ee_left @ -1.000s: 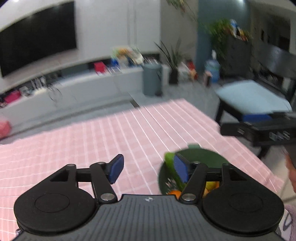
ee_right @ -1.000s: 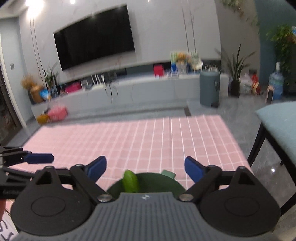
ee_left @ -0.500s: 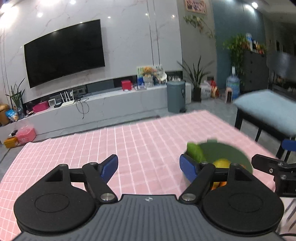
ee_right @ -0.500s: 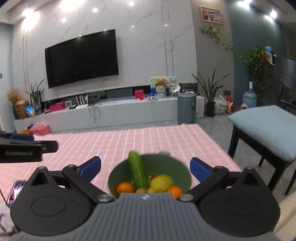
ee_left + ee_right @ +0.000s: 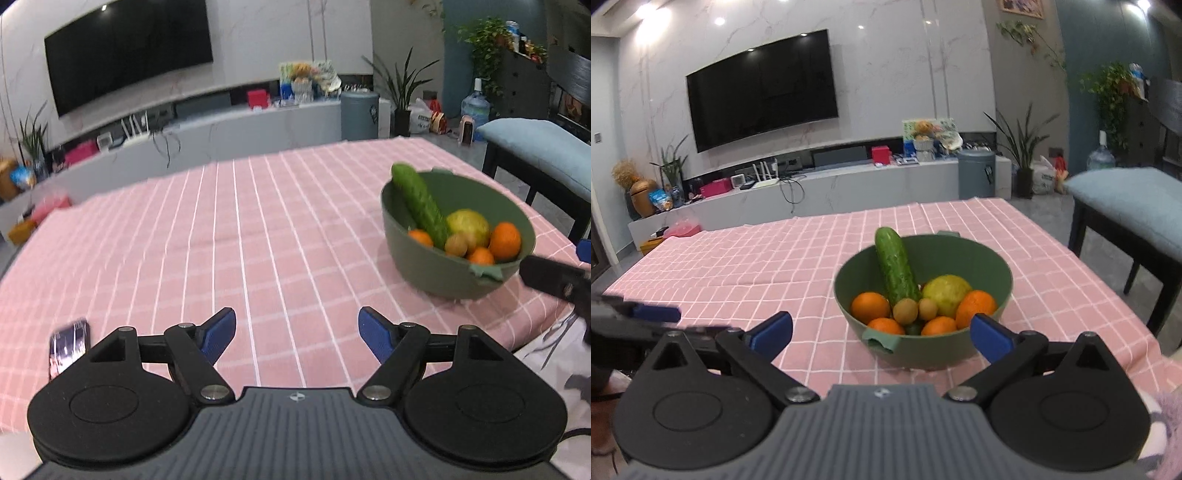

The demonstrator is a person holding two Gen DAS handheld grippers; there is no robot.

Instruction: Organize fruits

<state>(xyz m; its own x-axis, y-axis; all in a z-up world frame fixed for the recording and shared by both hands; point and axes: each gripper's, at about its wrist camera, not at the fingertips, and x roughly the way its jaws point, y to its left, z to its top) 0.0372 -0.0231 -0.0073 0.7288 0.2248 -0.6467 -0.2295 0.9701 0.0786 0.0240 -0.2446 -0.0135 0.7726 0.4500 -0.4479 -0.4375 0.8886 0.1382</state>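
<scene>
hidden: bowl (image 5: 923, 347) bottom fruit under cucumber (image 5: 897, 271)
blurred: phone (image 5: 69, 347), near left of desk (image 5: 258, 229)
left claw (image 5: 297, 332): wide, empty
right claw (image 5: 881, 332): wide, empty, near bowl

The counter (image 5: 1045, 273) is covered by a pink checked cloth (image 5: 229, 236). A green bowl (image 5: 934, 347) is set on it toward the right, and a phone (image 5: 69, 347) is laid near the left front edge.

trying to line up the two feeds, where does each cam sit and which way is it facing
Left wrist: on the left gripper, facing across the pink table, bowl off to its right; own open fingers show, plus the right gripper's tip at the edge.
Right wrist: on the right gripper, facing the bowl head-on; own open fingers show.
Shared: bowl, cucumber, table, TV.
</scene>
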